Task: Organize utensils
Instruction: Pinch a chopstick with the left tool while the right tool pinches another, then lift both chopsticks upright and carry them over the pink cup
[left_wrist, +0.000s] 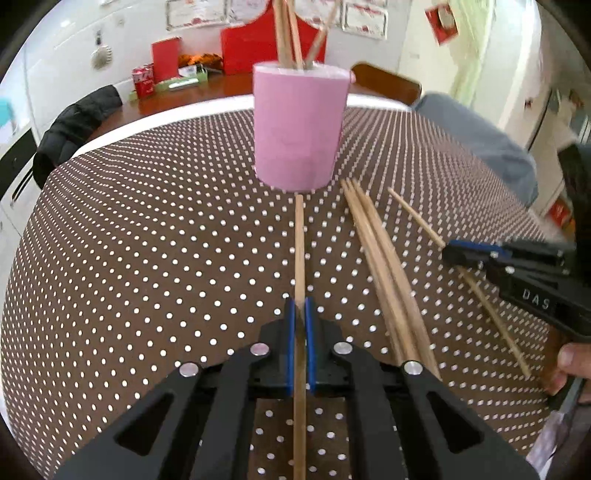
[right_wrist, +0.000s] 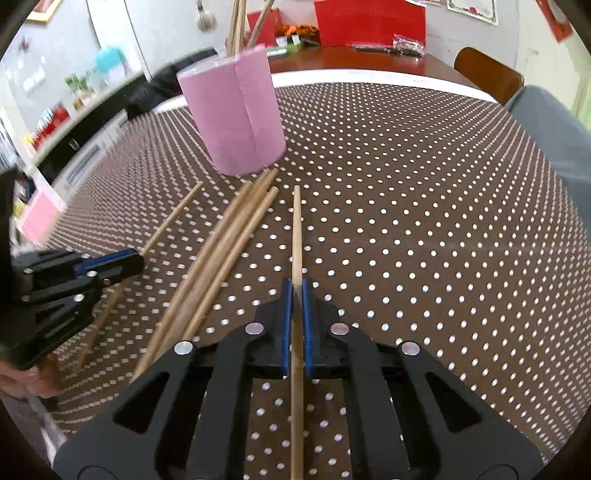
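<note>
A pink cup (left_wrist: 299, 125) stands upright on the dotted cloth with several wooden chopsticks (left_wrist: 288, 33) sticking out of its top. My left gripper (left_wrist: 300, 302) is shut on one chopstick (left_wrist: 299, 243) whose tip points at the cup's base. To its right lie three loose chopsticks (left_wrist: 376, 243) in a bundle. Further right, my right gripper (left_wrist: 448, 251) clamps another chopstick (left_wrist: 413, 214). In the right wrist view, the right gripper (right_wrist: 296, 286) is shut on its chopstick (right_wrist: 296, 229), the bundle (right_wrist: 229, 236) and cup (right_wrist: 236, 118) are to the left, and the left gripper (right_wrist: 138, 258) grips its stick (right_wrist: 173, 214).
The brown cloth with white dots (left_wrist: 147, 221) covers a round table. Behind it stand a wooden table with red boxes (left_wrist: 258, 44), a chair with a black jacket (left_wrist: 74, 125) and a brown chair (left_wrist: 388, 81). A thumb (left_wrist: 572, 358) shows on the right gripper's handle.
</note>
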